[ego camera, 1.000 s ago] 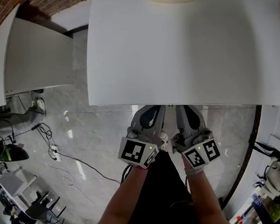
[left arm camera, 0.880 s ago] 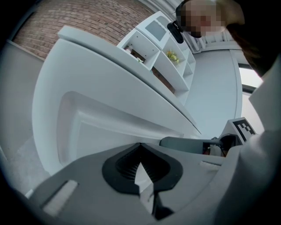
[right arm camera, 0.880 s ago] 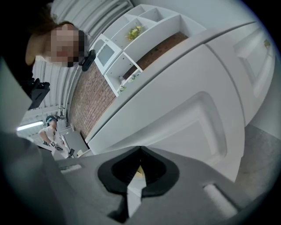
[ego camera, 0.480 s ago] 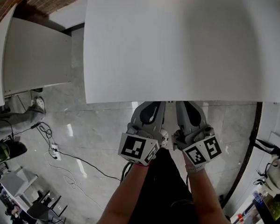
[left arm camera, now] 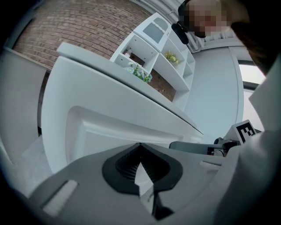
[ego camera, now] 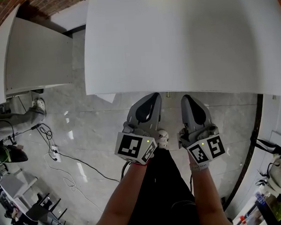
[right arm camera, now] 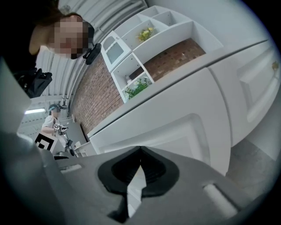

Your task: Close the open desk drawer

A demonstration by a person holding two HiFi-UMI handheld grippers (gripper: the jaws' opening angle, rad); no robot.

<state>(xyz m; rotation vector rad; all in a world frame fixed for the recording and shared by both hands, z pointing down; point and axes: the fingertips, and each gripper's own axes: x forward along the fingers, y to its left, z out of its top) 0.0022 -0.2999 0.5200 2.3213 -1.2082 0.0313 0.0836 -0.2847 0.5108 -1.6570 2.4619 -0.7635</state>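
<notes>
Since a second ago the drawer front (left arm camera: 105, 127), seemingly flush under the counter (ego camera: 174, 46) edge, has been left behind. The left hand-held gripper (ego camera: 153, 96) and right hand-held gripper (ego camera: 186, 98), both clenched on nothing, sit just clear of that edge. Closing looks done; withdrawing next has open floor (ego camera: 85, 131) behind.
</notes>
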